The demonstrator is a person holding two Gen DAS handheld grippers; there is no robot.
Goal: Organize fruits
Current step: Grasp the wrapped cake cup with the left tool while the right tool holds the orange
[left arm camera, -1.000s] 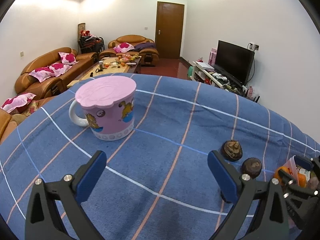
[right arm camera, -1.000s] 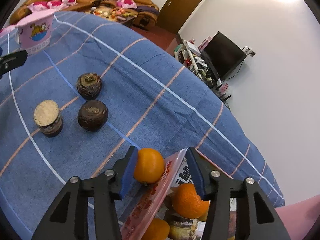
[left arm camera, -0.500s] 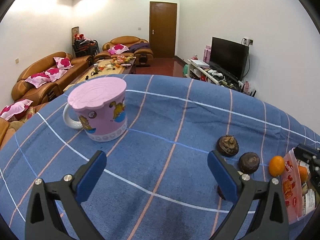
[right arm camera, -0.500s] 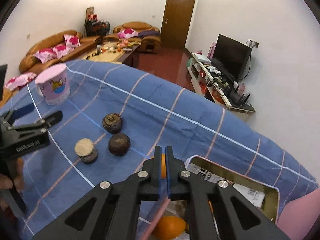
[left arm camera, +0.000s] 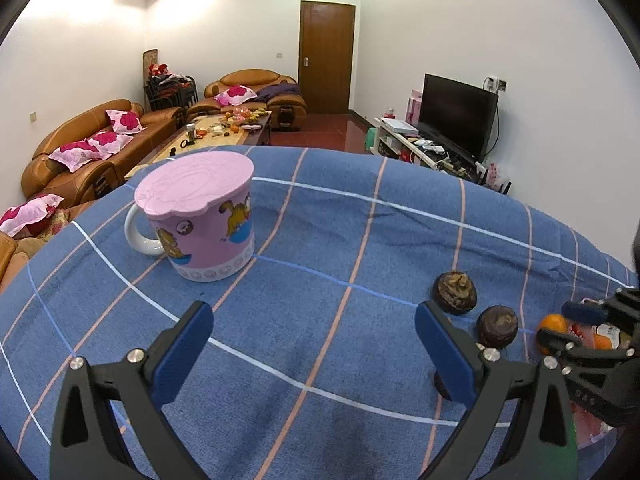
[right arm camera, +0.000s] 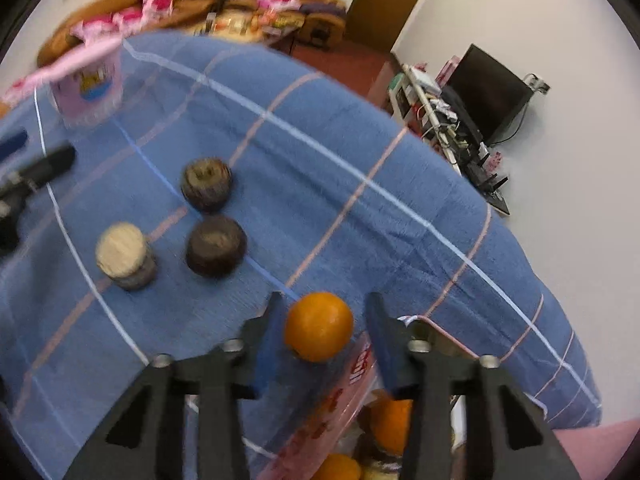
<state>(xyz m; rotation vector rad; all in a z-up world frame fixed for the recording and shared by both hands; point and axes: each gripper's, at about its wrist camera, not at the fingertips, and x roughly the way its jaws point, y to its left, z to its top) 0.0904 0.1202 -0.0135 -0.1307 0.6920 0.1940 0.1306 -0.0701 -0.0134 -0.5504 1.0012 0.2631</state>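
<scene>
- The right gripper (right arm camera: 324, 336) stood open around the orange (right arm camera: 319, 326); its left pad looked close to the fruit, and the right one clearly apart.
- The orange sat on the blue cloth (right arm camera: 360, 184), just beside the tin's rim (right arm camera: 416, 318).
- To grip well, I judged it should center first, then close slowly.
- The left gripper (left arm camera: 312, 344) was open and empty.

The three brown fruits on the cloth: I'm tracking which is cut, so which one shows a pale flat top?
The water chestnut nearest the left gripper shows a cream, flat top; the other two are dark all over.
</scene>
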